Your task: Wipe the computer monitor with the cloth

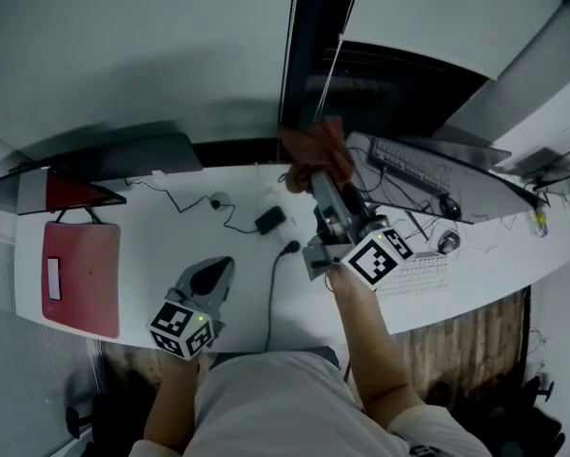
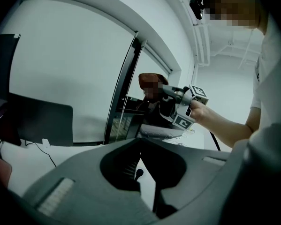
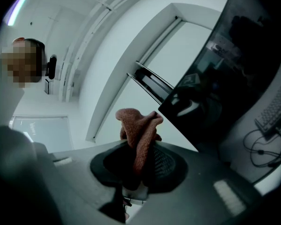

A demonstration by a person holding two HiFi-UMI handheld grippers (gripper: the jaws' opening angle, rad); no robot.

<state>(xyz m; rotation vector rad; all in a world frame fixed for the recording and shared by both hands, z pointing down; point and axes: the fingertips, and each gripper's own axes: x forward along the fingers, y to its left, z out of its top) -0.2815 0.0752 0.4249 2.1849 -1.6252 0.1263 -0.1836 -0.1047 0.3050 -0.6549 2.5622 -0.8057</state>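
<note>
- Between the jaws of your right gripper [image 3: 138, 168], the cloth [image 3: 139, 134] is clamped, its bunched end poking past the tips.
- Ahead and right of it: the monitor [image 3: 234, 78], near its edge.
- Your left gripper [image 2: 140, 173] rests low, jaws together on nothing.
- Risk: pressing too deep could let the hard tips scrape the screen.

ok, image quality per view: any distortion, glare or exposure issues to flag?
Head view: heavy fisheye, the desk edge bows; monitor reads near black. Left gripper view: jaws underexposed against a bright room. Right gripper view: cloth sharp, faint reflections on the monitor, dark vignette at the corners.
</note>
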